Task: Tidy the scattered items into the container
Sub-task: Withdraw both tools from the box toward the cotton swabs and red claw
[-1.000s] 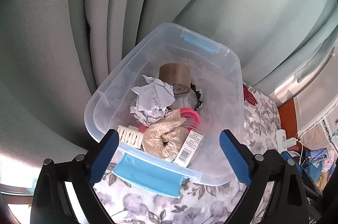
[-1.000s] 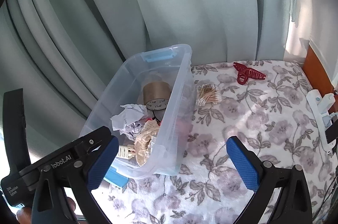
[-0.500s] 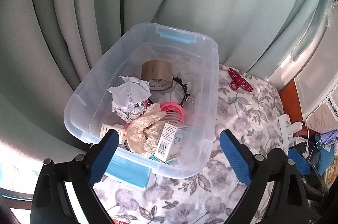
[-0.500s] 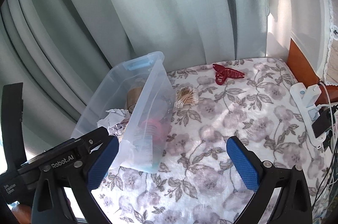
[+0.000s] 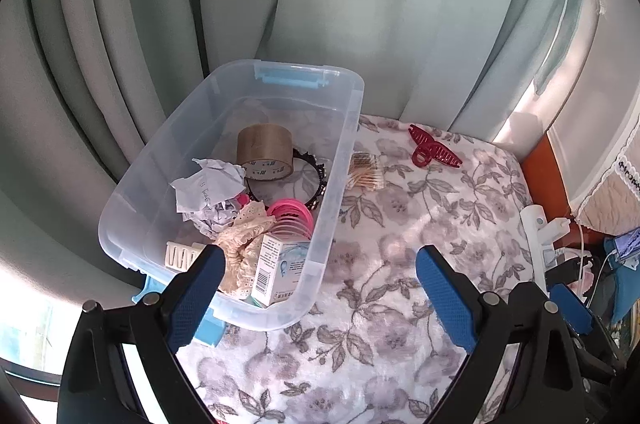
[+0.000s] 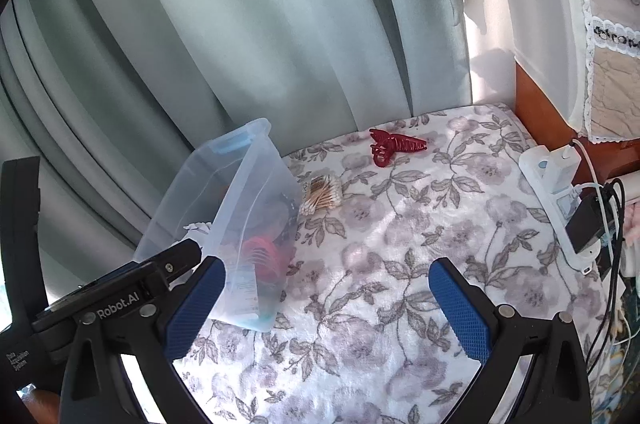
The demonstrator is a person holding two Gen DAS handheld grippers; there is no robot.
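A clear plastic bin (image 5: 352,112) (image 6: 256,160) with blue latches stands at the left of a floral blanket. It holds a tape roll (image 5: 264,150), crumpled paper (image 5: 208,184), a pink spring toy (image 5: 290,218), a lace scrunchie (image 5: 244,244), a small box (image 5: 280,272) and a cream clip (image 5: 182,256). On the blanket lie a bundle of cotton swabs (image 5: 364,176) (image 6: 322,196), touching the bin's right wall, and a dark red claw clip (image 5: 432,152) (image 6: 394,146) farther back. My left gripper (image 5: 316,292) is open over the bin's near right corner. My right gripper (image 6: 326,300) is open above bare blanket.
Green curtains hang right behind the bin and blanket. A white power strip (image 6: 556,200) (image 5: 538,244) with plugs and cables lies along the blanket's right edge, next to an orange wooden edge (image 6: 532,112). The left gripper's body (image 6: 120,300) shows at the right view's lower left.
Both views have swung right and pulled back from the bin. The bin has slid left in both frames, and the swabs and claw clip have come further into view. Both grippers stayed open.
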